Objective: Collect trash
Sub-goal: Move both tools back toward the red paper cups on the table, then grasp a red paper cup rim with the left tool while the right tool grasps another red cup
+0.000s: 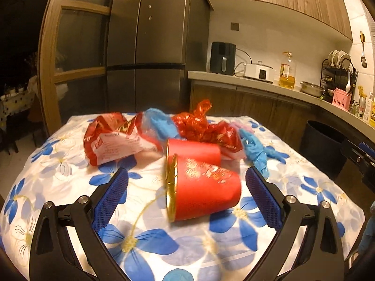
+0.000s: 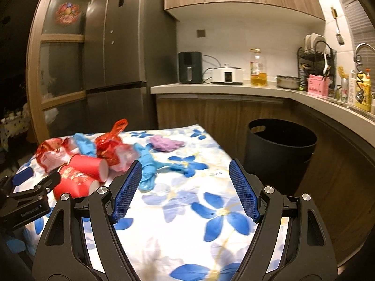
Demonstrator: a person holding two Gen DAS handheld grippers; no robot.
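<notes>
Trash (image 1: 187, 135) crowds the table's (image 2: 218, 149) far-left edge; near cloth lies bare.

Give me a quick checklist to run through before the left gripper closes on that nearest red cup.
1. Left gripper jaws open: ok, blue pads stand wide.
2. Nearest red cup between the pads: ok, it lies on its side with a gap to each.
3. Second red cup clear of the grab: cannot tell, it lies right behind, maybe touching.
4. Right gripper free: ok, open and holding nothing.
5. Black bin open and upright: ok, beside the table.
6. Other trash clear of the pads: ok, blue glove and wrappers lie farther back.
</notes>
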